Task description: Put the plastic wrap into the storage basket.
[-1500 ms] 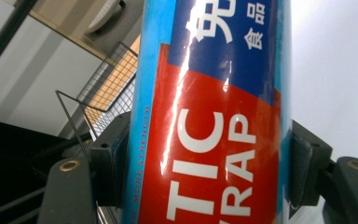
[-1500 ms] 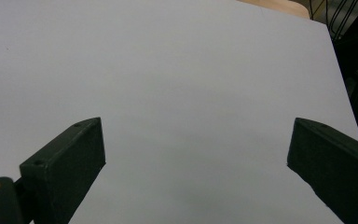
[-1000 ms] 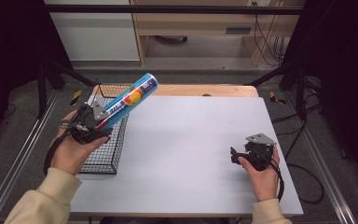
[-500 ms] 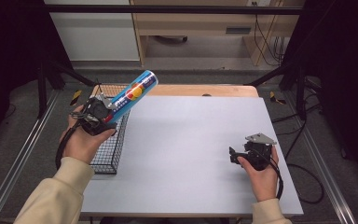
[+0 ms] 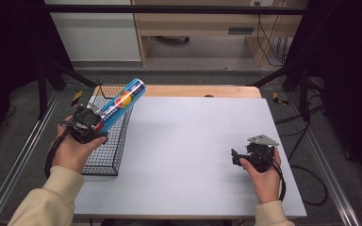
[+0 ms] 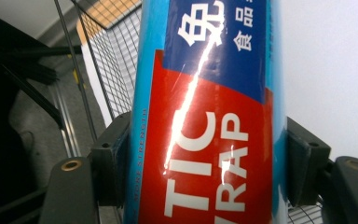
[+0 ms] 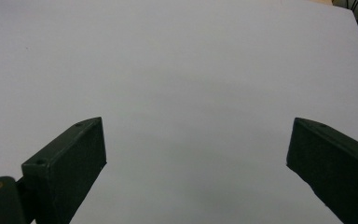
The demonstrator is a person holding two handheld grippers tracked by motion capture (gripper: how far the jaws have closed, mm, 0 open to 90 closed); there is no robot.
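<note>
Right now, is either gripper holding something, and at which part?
The left gripper clamps the blue plastic wrap tube near its lower end. The right gripper is open and holds nothing.

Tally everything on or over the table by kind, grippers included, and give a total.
Grippers: 2, the left gripper and the right gripper
Plastic wrap rolls: 1, the blue roll clamped in the left gripper
Wire baskets: 1, the black basket at the table's left edge
Total: 4
</note>
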